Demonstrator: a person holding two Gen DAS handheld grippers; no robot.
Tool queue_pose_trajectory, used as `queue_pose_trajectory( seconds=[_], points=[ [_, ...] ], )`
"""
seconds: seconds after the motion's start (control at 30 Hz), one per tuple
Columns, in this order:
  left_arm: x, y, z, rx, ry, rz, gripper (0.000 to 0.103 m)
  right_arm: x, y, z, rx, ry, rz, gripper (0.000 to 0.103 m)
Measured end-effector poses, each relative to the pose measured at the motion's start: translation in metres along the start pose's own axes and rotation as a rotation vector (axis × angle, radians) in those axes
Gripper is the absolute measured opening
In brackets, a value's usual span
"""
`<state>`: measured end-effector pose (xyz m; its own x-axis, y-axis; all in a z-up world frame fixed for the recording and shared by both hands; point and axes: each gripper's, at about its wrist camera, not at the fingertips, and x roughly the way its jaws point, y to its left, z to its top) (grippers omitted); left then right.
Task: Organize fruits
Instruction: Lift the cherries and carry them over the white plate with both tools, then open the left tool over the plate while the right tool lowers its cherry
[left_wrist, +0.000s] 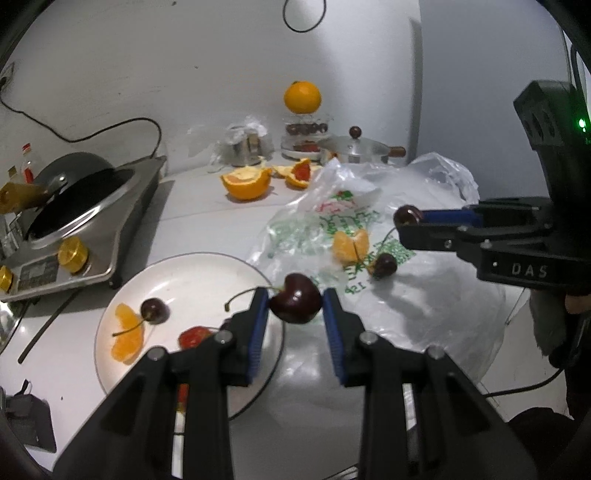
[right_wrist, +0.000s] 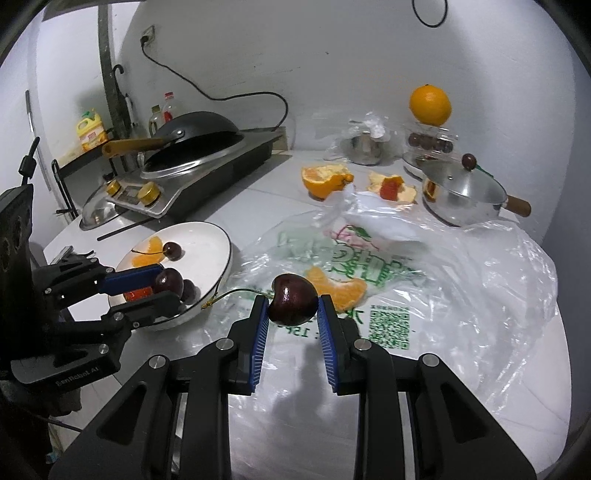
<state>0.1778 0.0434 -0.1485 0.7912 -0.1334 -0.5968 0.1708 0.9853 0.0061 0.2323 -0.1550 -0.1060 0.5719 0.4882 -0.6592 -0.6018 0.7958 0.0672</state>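
Observation:
My left gripper (left_wrist: 295, 301) is shut on a dark cherry (left_wrist: 295, 303) at the right rim of the white plate (left_wrist: 207, 269). The plate holds an orange segment (left_wrist: 127, 334), a cherry (left_wrist: 155, 311) and a strawberry (left_wrist: 194, 336). My right gripper (right_wrist: 292, 304) is shut on another dark cherry (right_wrist: 293, 304) above the plastic bag (right_wrist: 424, 280), near an orange segment (right_wrist: 338, 291). In the left wrist view the right gripper (left_wrist: 406, 221) holds its cherry (left_wrist: 406, 215) over the bag, above a loose cherry (left_wrist: 385, 265) and an orange segment (left_wrist: 351, 244).
A stove with a black wok (right_wrist: 199, 133) stands left of the plate. At the back are orange peel halves (right_wrist: 325, 179), a steel lidded pot (right_wrist: 461, 192), a small steel cup (right_wrist: 364, 149) and a whole orange (right_wrist: 430, 105) on a container of cherries.

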Motion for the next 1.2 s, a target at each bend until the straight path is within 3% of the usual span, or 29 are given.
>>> queue_pose_trajectory(
  seconds=[0.7,1.2],
  points=[
    [-0.017,0.077,-0.021,-0.114,-0.023,0.112,0.031,0.027,0.053,0.017,-0.084,0.031,0.027,0.029],
    [0.0,0.109,-0.036,-0.162,0.0,0.113,0.031,0.058,0.082,0.028,-0.127,0.073,0.051,0.029]
  ],
)
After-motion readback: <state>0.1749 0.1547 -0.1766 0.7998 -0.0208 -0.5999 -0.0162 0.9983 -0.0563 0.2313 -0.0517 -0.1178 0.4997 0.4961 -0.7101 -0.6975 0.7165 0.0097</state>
